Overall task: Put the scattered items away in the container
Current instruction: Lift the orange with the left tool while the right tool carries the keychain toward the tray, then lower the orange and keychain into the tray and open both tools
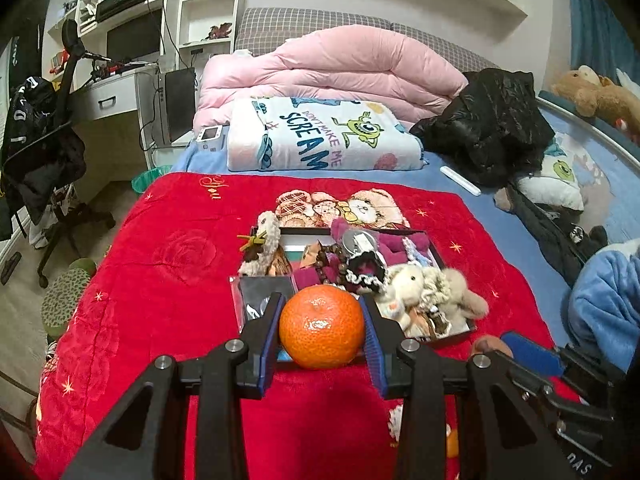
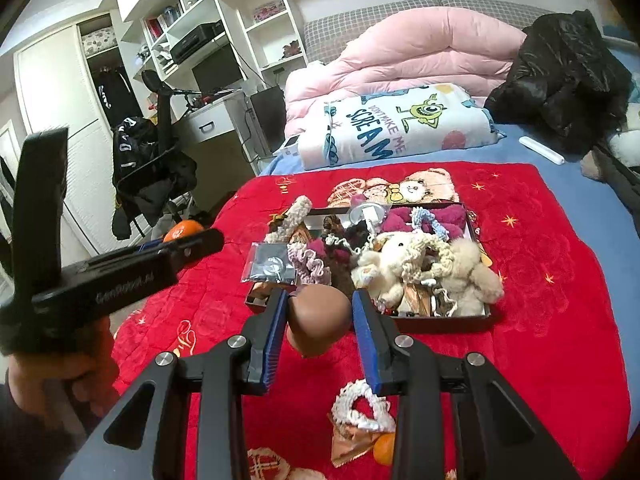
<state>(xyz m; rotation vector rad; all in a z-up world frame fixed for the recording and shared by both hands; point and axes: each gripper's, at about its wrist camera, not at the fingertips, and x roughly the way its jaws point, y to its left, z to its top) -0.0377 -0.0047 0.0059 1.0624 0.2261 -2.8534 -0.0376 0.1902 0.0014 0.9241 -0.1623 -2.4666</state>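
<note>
My left gripper is shut on an orange mandarin and holds it above the red blanket, just in front of the dark box. The box is full of plush toys, scrunchies and small items; it also shows in the right wrist view. My right gripper is shut on a brown rounded object, held near the box's front edge. The left gripper with the mandarin shows at the left of the right wrist view. A white crocheted scrunchie, a brown wrapper and another small mandarin lie on the blanket below.
The red blanket covers the near bed. Behind it lie a folded cartoon blanket, a pink duvet, a black jacket and a white tube. A desk and an office chair stand left.
</note>
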